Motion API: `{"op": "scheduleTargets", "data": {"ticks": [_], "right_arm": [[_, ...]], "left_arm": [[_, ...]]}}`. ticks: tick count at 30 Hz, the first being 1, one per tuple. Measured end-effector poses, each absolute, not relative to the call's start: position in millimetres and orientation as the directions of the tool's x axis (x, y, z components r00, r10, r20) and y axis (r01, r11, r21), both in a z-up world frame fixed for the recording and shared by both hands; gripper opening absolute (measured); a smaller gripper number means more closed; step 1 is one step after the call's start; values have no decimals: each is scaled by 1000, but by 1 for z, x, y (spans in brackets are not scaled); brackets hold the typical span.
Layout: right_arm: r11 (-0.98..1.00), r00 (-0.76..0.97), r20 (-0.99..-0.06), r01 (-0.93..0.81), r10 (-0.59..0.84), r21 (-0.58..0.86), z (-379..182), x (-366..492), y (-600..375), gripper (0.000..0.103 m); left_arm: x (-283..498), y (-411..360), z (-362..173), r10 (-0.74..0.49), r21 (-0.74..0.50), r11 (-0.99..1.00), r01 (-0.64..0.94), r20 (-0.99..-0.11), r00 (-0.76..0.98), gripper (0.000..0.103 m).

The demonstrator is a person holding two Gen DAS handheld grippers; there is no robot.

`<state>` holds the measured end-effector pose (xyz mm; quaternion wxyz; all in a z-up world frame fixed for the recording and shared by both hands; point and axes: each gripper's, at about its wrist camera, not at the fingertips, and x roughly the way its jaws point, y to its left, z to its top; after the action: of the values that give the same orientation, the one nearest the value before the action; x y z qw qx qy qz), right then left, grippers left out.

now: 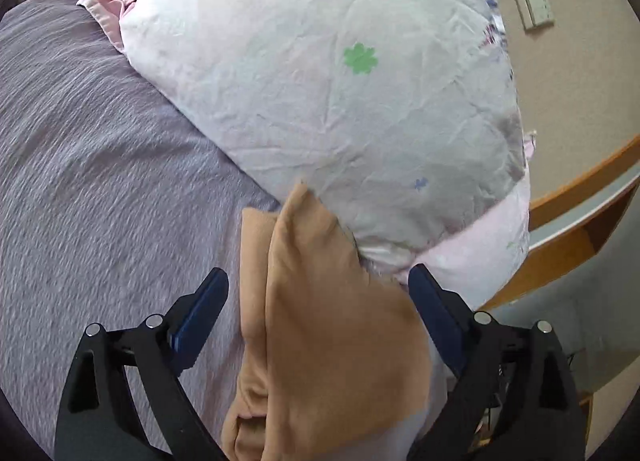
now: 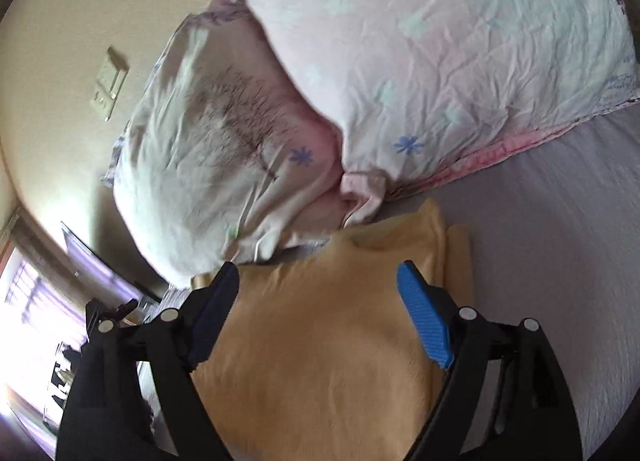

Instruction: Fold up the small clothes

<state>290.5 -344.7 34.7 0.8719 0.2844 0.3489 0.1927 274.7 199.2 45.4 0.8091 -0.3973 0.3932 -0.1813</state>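
Note:
A small tan garment (image 1: 320,325) lies folded on the purple bedspread (image 1: 100,161), its far corner against a white pillow (image 1: 340,101). My left gripper (image 1: 320,289) is open, its blue-padded fingers spread on either side of the garment, just above it. In the right wrist view the same garment (image 2: 320,341) lies flat in layers below my right gripper (image 2: 320,281), which is also open with its jaws wide apart over the cloth. Neither gripper holds anything.
Two white flowered pillows (image 2: 440,61) (image 2: 200,161) lie at the head of the bed, touching the garment's far edge. A wooden bedside shelf (image 1: 580,221) and wall switches (image 1: 536,1) are beyond. A bright window (image 2: 32,301) is at the left.

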Motion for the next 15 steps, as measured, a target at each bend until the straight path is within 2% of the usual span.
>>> {"op": "scheduleTargets", "data": {"ticks": [1, 2, 3, 4, 7, 9, 11, 13, 15], "right_arm": [[765, 651, -523, -141, 550, 629, 28, 290, -341, 88], [783, 604, -586, -104, 540, 614, 15, 294, -337, 90], [811, 568, -656, -38, 498, 583, 4, 299, -337, 84], [811, 562, -668, -8, 488, 585, -5, 300, -341, 84], [740, 651, -534, -64, 540, 670, 4, 284, -353, 87], [686, 705, -420, -130, 571, 716, 6, 272, -362, 97], [651, 732, -357, -154, 580, 743, 3, 262, -372, 97], [628, 732, -344, -145, 588, 765, -1, 262, -381, 97], [609, 734, -335, -133, 591, 782, -6, 264, -386, 97]], "left_arm": [[265, 196, 43, -609, -769, 639, -21, -522, 597, 92], [261, 190, 38, -613, -759, 650, -24, -543, 575, 91], [254, 185, 32, -615, -748, 663, -34, -571, 544, 89], [251, 178, 25, -617, -741, 670, -45, -590, 521, 88], [233, 170, 9, -638, -737, 674, -49, -614, 465, 86], [227, 160, 7, -628, -722, 691, -34, -624, 466, 84], [226, 151, 8, -618, -709, 704, -30, -634, 465, 82], [228, 143, 6, -597, -700, 712, -53, -644, 479, 68], [229, 141, -3, -608, -725, 681, -105, -639, 472, 17]]}}
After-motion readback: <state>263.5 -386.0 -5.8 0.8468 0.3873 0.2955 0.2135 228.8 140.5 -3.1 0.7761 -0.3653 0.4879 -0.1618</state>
